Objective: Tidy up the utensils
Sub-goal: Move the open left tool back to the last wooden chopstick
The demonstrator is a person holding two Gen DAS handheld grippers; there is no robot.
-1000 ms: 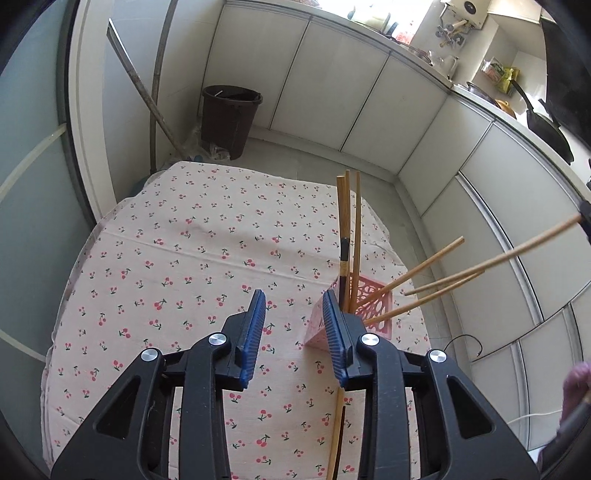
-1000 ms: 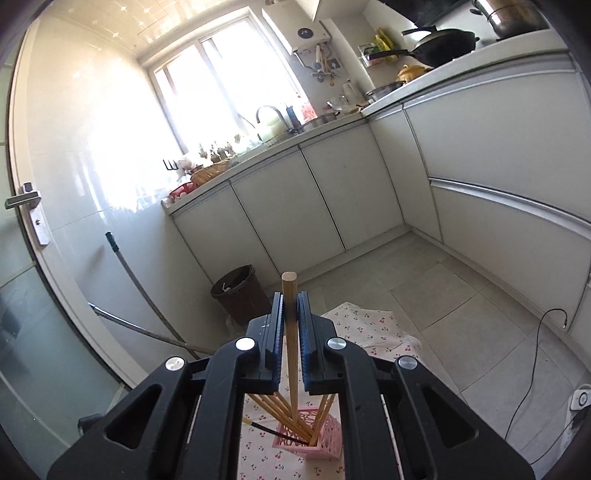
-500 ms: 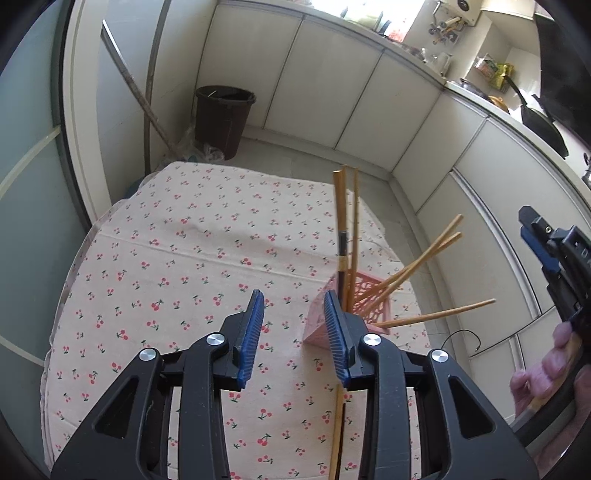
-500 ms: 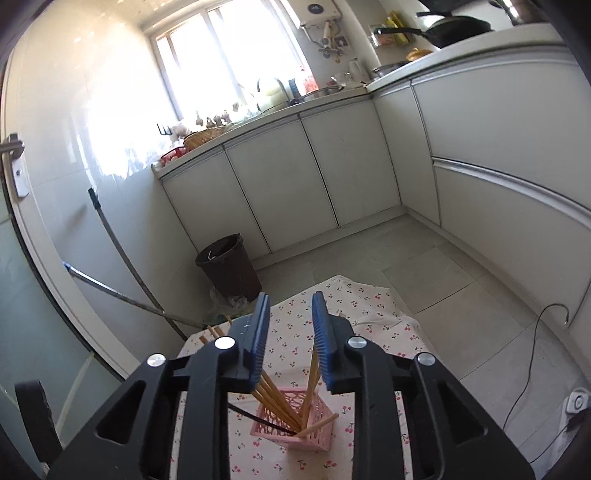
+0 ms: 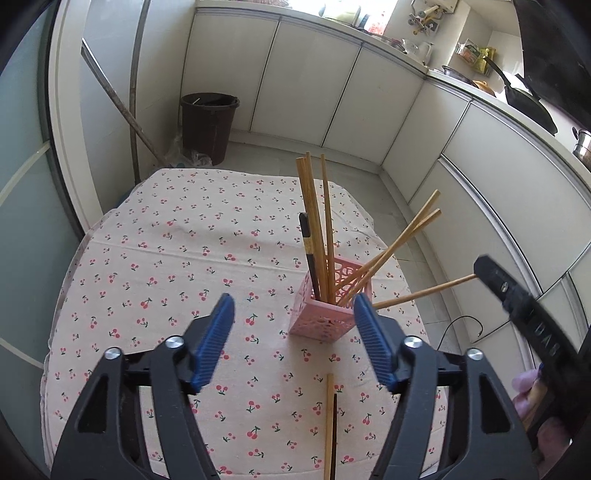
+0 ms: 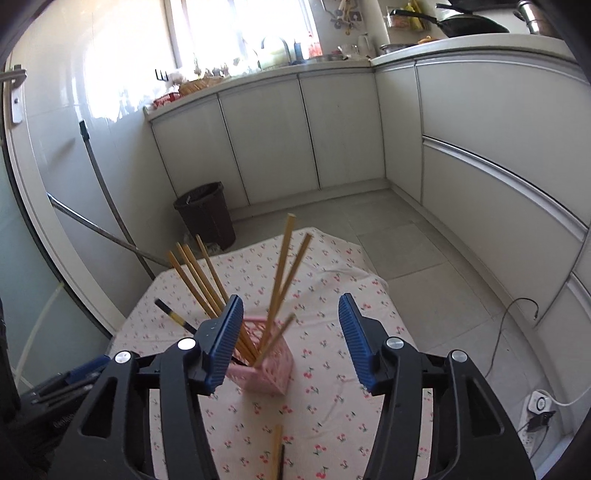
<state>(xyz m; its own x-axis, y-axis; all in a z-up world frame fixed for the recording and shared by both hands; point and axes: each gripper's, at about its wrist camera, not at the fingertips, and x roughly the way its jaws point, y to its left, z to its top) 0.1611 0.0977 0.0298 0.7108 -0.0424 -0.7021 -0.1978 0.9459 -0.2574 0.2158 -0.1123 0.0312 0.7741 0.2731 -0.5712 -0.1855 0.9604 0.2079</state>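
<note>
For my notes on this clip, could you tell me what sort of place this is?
A home kitchen, most likely: white cabinets under a counter with a sink tap by the window, pans on the stove side, and a bin on the tiled floor.

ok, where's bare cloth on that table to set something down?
Widest free patch: tablecloth left of the pink holder, out to the far edge by the bin. A narrower strip lies right of the holder in the right wrist view. Crowded: above the holder, where chopsticks fan out, and the near edge with two loose chopsticks.

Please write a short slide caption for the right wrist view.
Open right gripper above pink holder of chopsticks; two lie loose on tablecloth.
</note>
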